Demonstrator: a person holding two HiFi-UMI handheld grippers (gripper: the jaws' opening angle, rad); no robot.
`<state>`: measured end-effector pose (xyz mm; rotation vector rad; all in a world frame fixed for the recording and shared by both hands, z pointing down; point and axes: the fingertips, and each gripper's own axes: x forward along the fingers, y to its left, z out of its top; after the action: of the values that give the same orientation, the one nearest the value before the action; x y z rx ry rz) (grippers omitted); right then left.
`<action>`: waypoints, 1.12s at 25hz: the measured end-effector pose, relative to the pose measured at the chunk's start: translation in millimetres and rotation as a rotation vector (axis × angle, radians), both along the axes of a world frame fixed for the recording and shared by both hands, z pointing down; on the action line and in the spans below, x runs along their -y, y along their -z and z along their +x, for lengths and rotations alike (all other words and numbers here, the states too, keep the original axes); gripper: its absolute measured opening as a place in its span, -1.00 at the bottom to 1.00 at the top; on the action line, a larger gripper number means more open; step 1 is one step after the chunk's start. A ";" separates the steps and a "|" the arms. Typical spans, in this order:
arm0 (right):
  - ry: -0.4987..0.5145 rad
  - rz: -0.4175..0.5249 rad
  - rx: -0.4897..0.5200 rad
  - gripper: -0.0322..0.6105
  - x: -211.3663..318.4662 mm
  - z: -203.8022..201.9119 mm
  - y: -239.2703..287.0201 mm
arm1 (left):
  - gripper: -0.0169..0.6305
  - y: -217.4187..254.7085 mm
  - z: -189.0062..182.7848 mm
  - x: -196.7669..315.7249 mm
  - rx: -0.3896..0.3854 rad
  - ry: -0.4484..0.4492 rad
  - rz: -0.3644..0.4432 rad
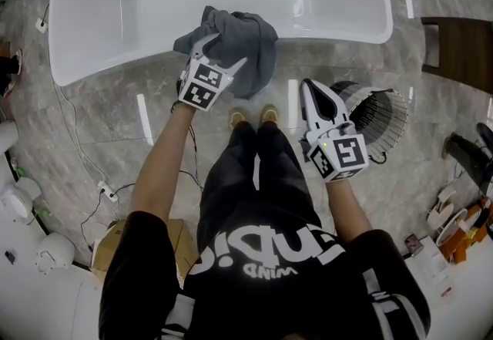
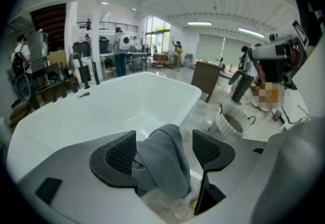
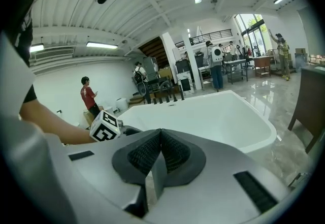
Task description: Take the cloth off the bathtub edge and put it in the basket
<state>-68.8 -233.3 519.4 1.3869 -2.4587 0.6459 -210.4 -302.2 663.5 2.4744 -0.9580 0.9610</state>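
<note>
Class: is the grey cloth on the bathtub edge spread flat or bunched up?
Bunched up. The cloth hangs crumpled in folds over the bathtub rim, not spread flat.

glossy marble floor (image 1: pixel 100 119) | cardboard box (image 1: pixel 114 242), lower left | dark wooden cabinet (image 1: pixel 461 53), right edge | black shoe (image 1: pixel 464 153) below it

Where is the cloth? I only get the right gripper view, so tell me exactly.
Observer: The cloth hangs over the near edge of the bathtub, bunched up on the rim.
Operator: Report the left tongs.
Observer: The left tongs are open with a fold of the cloth between them, not clamped.
Operator: Locate the basket.
Observer: The basket sits on the floor beside the right tongs, on their right in the head view.
</note>
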 end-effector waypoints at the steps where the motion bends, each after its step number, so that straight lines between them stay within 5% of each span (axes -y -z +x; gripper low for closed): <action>1: -0.003 -0.006 0.000 -0.86 0.5 1.1 -3.1 | 0.10 -13.6 0.6 4.7 0.039 -0.041 -0.014; 14: -0.039 -0.085 0.002 -0.86 -6.8 13.6 -39.5 | 0.25 -143.0 3.2 28.5 0.420 -0.447 -0.143; 28: -0.065 -0.145 -0.025 -0.86 -25.5 26.8 -62.9 | 0.25 -191.1 11.8 40.8 0.529 -0.449 -0.134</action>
<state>-42.0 -207.8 582.3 1.4151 -2.3057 0.7991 -198.6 -343.1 854.6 2.4071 -0.4374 1.8227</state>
